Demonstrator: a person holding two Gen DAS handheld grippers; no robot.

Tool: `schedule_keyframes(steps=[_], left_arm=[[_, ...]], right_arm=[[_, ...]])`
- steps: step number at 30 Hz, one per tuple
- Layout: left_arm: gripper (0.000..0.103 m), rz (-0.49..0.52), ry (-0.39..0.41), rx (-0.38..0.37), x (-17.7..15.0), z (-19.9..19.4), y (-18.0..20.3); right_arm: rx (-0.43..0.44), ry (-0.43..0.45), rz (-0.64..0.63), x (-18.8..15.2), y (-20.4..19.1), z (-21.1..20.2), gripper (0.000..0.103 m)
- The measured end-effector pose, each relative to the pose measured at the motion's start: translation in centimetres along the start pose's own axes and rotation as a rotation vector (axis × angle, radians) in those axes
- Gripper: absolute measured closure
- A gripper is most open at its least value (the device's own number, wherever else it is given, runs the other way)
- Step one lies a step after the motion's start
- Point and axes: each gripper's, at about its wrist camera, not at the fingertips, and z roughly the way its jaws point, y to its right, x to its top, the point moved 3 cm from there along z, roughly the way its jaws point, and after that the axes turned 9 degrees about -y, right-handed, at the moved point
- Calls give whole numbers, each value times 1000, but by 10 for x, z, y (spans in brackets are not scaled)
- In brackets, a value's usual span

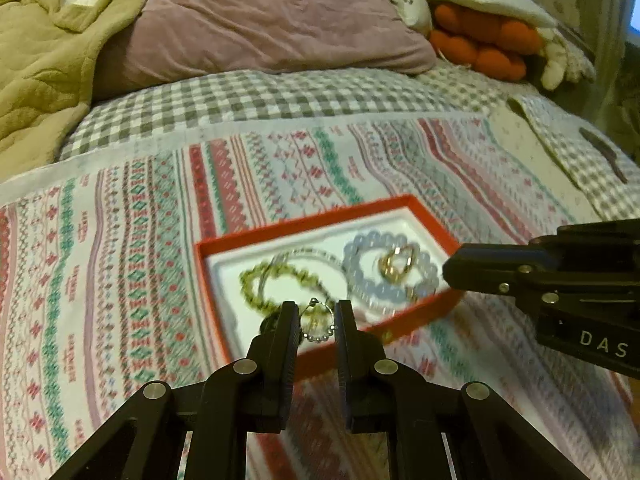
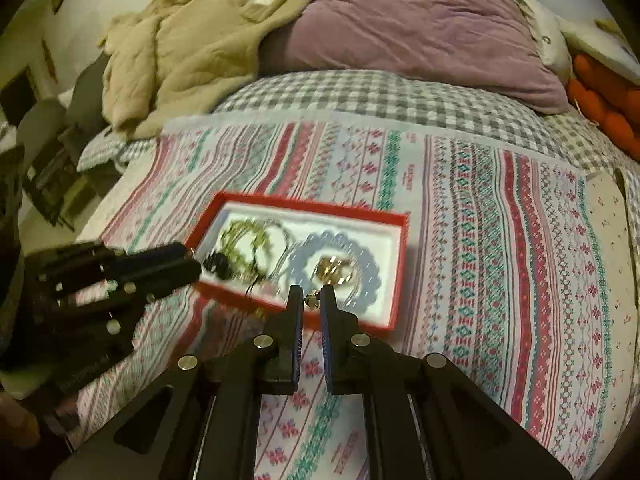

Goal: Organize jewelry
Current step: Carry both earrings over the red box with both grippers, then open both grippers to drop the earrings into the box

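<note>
A red box (image 1: 328, 216) (image 2: 312, 202) with a white lining lies on the patterned cloth. In it are a green bead bracelet (image 1: 280, 276) (image 2: 244, 236), a pale blue bead bracelet (image 1: 360, 264) (image 2: 372, 264), a clear bead strand (image 1: 304, 254) and gold rings (image 1: 396, 266) (image 2: 332, 270). My left gripper (image 1: 316, 310) (image 2: 188, 264) hovers over the box's near edge, shut on a thin beaded wire hoop (image 1: 318, 322) with a black piece (image 2: 218, 266) hanging beside it. My right gripper (image 2: 312, 294) (image 1: 452, 270) is above the box's near rim, shut on a small gold piece (image 2: 312, 301).
The striped patterned cloth (image 2: 480, 240) covers a grey checked bedsheet (image 1: 260, 96). Behind lie a purple pillow (image 1: 260, 20), a beige quilt (image 2: 180, 48) and orange plush (image 1: 480, 40). A dark slim item (image 1: 604, 152) rests at the right. The bed drops off at the left (image 2: 60, 184).
</note>
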Motion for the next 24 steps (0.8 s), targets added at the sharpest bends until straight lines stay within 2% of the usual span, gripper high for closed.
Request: schedule_keyframes(steps=[5, 14, 22, 24], left_arm=[[91, -20, 9, 6, 13, 17, 1], [90, -37, -7, 16, 19, 48, 1], [89, -37, -10, 27, 20, 52, 1], [84, -36, -10, 31, 21, 52, 0]], right_arm=[[-12, 5, 60, 14, 15, 8, 94], [-30, -23, 90, 24, 27, 33, 94], [-46, -32, 105, 25, 34, 40, 94], [-41, -28, 112, 25, 35, 39, 93]])
